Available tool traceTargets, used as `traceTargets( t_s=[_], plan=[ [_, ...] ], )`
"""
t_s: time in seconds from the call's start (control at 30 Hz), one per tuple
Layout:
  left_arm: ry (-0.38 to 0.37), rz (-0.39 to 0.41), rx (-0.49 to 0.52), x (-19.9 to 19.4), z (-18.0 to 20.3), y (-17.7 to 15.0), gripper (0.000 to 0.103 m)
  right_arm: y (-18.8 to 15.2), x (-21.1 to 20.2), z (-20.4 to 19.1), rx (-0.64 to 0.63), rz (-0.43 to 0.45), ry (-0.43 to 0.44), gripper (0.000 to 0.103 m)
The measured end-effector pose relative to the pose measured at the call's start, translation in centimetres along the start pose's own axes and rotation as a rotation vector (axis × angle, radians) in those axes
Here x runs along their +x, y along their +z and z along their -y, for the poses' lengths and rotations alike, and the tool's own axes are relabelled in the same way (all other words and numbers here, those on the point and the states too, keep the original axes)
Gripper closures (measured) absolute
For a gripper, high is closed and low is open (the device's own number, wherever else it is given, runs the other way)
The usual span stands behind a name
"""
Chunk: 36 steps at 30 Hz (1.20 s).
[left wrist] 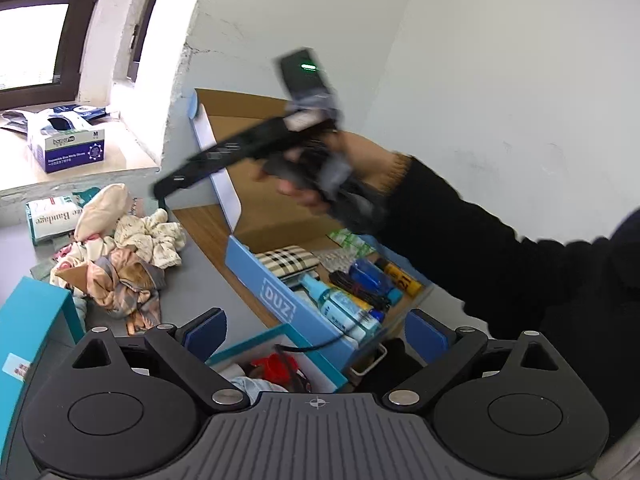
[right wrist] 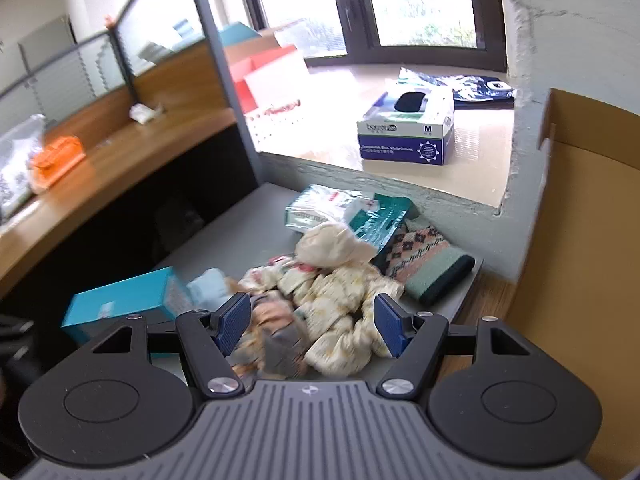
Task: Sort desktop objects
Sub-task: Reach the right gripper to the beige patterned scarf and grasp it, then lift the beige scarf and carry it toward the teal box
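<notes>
The grey bench (right wrist: 256,224) carries all task items. The cardboard box (left wrist: 276,216) with blue trim stands toward the bench's right edge, flaps up; inside it lie a plaid pouch (left wrist: 288,262), spray bottles (left wrist: 344,308) and a coiled black cable (left wrist: 360,288). A teal box (right wrist: 120,300) sits at the near left corner. The pile of crumpled cloths (right wrist: 336,300) occupies the bench centre, with a patterned knit piece (right wrist: 428,264) and plastic packets (right wrist: 340,208) behind it at the far edge. A glove box (right wrist: 408,128) rests on the window sill beyond.

Right gripper (right wrist: 310,324): fingers wide apart, holding nothing, hovering just above the cloth pile; contact cannot be determined.

Left gripper (left wrist: 316,330): fingers wide apart, empty, above the gap between the cardboard box and an open teal container (left wrist: 276,356) of small items.
</notes>
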<state>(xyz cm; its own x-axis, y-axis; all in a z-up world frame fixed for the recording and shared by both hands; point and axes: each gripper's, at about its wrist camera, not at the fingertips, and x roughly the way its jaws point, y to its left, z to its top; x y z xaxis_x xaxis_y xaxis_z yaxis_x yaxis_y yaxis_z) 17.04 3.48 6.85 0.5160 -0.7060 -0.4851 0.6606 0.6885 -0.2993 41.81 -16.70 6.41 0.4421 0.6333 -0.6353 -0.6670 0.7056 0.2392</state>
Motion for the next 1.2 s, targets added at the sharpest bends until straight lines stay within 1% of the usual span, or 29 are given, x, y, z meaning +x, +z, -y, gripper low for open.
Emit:
traceTargets(
  t_s=[0.1, 0.2, 0.27, 0.37, 0.43, 0.47, 0.53, 0.57, 0.6, 0.63, 0.67, 0.7, 0.8, 0.93, 1.2],
  plan=[
    [-0.015, 0.005, 0.000, -0.2, 0.2, -0.1, 0.006, 1.2, 2.6, -0.3, -0.034, -0.021, -0.011, 0.028],
    [-0.022, 0.021, 0.012, -0.8, 0.4, -0.1, 0.006, 1.8, 4.7, -0.1, -0.018, -0.036, -0.004, 0.028],
    [-0.034, 0.031, 0.019, -1.2, 0.4, -0.2, 0.006, 1.5, 5.9, -0.4, -0.016, -0.080, 0.080, 0.029],
    [-0.041, 0.039, 0.027, -1.3, 0.5, -0.2, 0.006, 0.5, 7.6, -1.5, -0.072, -0.139, 0.110, 0.029],
    [-0.039, 0.043, 0.025, -1.4, 0.5, -0.3, 0.006, -0.1, 8.7, -2.2, -0.110, -0.178, 0.126, 0.033],
    [-0.040, 0.046, 0.022, -1.5, 0.5, -0.4, 0.006, -0.2, 9.1, -2.3, -0.107, -0.189, 0.136, 0.035],
    [-0.044, 0.052, 0.013, -1.7, 0.5, -0.5, 0.006, -0.4, 9.7, -2.4, -0.104, -0.205, 0.144, 0.036],
    [-0.046, 0.055, 0.012, -1.8, 0.5, -0.6, 0.006, -0.5, 9.9, -2.7, -0.107, -0.211, 0.140, 0.040],
    [-0.043, 0.058, 0.014, -2.0, 0.5, -0.7, 0.006, -0.7, 10.2, -2.9, -0.122, -0.222, 0.137, 0.049],
    [-0.037, 0.059, 0.015, -2.0, 0.6, -0.7, 0.006, -0.8, 10.4, -3.3, -0.146, -0.231, 0.124, 0.054],
    [-0.032, 0.060, 0.014, -2.2, 0.6, -0.8, 0.006, -1.0, 10.6, -3.7, -0.171, -0.240, 0.110, 0.067],
    [-0.030, 0.061, 0.010, -2.4, 0.6, -0.9, 0.006, -1.2, 10.7, -4.1, -0.189, -0.246, 0.109, 0.069],
    [-0.019, 0.062, -0.005, -2.6, 0.6, -0.9, 0.006, -1.3, 10.2, -4.9, -0.199, -0.248, 0.099, 0.075],
    [-0.019, 0.076, -0.005, -3.3, 1.0, -1.1, 0.006, -1.0, 8.3, -5.5, -0.189, -0.209, 0.096, 0.076],
    [-0.022, 0.121, 0.023, -5.2, 3.1, -1.5, 0.006, -1.1, 0.9, -6.8, -0.133, -0.104, 0.136, 0.075]
  ],
)
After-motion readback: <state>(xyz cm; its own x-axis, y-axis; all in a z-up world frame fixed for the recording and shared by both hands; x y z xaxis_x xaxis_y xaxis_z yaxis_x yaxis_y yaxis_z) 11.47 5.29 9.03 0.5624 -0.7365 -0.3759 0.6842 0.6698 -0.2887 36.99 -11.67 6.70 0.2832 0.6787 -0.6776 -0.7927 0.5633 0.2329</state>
